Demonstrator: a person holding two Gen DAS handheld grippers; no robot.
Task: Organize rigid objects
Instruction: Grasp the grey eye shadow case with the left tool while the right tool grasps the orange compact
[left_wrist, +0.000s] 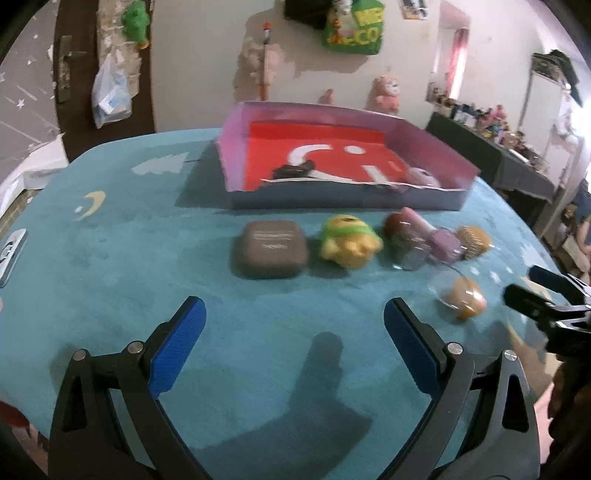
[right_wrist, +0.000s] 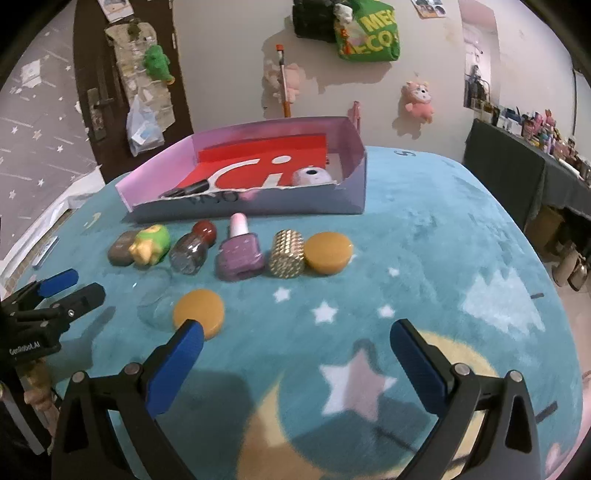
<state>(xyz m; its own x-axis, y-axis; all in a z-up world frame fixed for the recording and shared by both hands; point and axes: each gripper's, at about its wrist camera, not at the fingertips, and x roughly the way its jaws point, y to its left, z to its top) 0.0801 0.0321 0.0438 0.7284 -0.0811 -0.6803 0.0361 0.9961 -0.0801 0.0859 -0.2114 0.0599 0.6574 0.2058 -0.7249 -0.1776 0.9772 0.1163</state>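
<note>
Just in front of the right gripper (right_wrist: 295, 343), jaws spread wide and empty, the orange-lidded clear jar (right_wrist: 190, 312) lay on its side, lid touching the tip of that gripper's left finger (right_wrist: 177, 363). Its long axis ran toward the left gripper (right_wrist: 68, 286), glass body pointing that way. Judged: right gripper was nearer; a small shift left would centre the jar between the fingers.

The left gripper (left_wrist: 293, 339) was also wide apart, holding nothing, facing the grey case (left_wrist: 270, 248).

Beyond the jar, a row sat along the near wall of the box (right_wrist: 258, 201): grey case, yellow-green toy (right_wrist: 151, 245), red-capped bottle (right_wrist: 194, 247), purple nail polish (right_wrist: 239, 249), gold studded cylinder (right_wrist: 287, 252), another orange lid (right_wrist: 328, 253). Inside the box lay a dark tube (right_wrist: 186, 189) and a pale round item (right_wrist: 312, 176).

Surface was a soft teal blanket (right_wrist: 424, 236) with stars and moon. Behind the box: a wall with hung plush toys, a dark door, cluttered shelf to the side.
</note>
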